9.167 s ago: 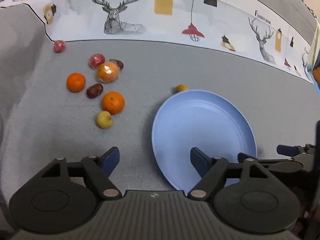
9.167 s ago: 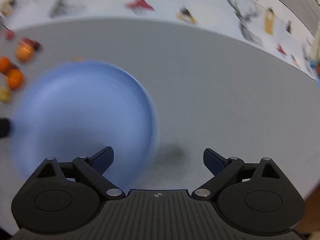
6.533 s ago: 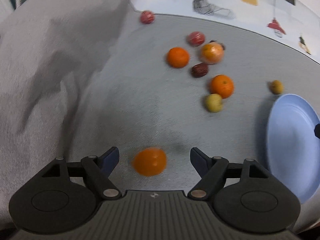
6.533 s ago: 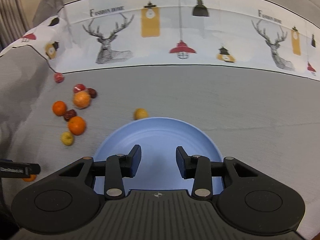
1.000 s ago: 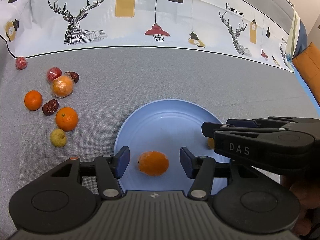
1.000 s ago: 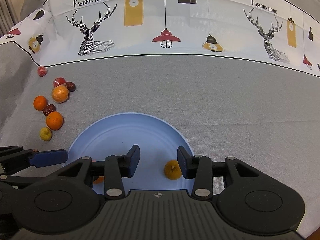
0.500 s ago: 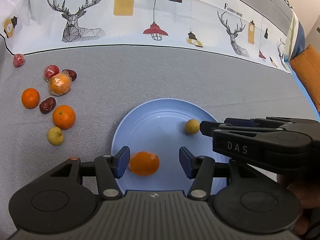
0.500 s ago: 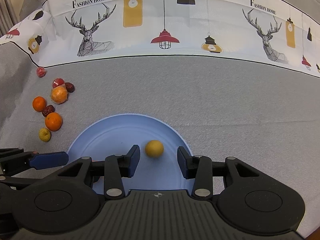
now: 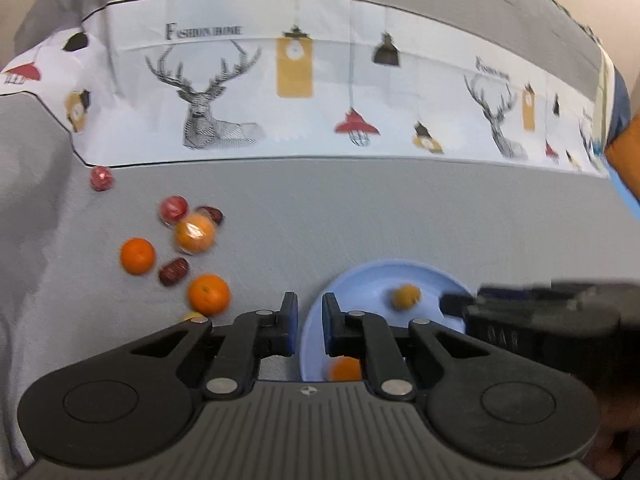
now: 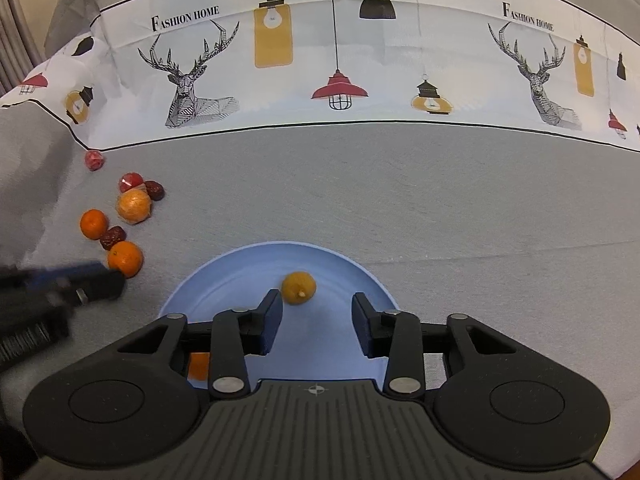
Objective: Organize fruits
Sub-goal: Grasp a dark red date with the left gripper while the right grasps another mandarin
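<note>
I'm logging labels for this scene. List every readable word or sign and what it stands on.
"FASHION HOME": printed cloth, above the left deer.
"FASHION HOME": same cloth, above the right deer.
Raised letters on the right gripper, in the left wrist view: too blurred to read.

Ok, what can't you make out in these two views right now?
- Orange on the plate: mostly hidden behind each gripper's fingers, both views.
- Small yellow fruit: left view, only a sliver shows above the left gripper; right view, hidden behind it.
- Right gripper: blurred in left view.
</note>
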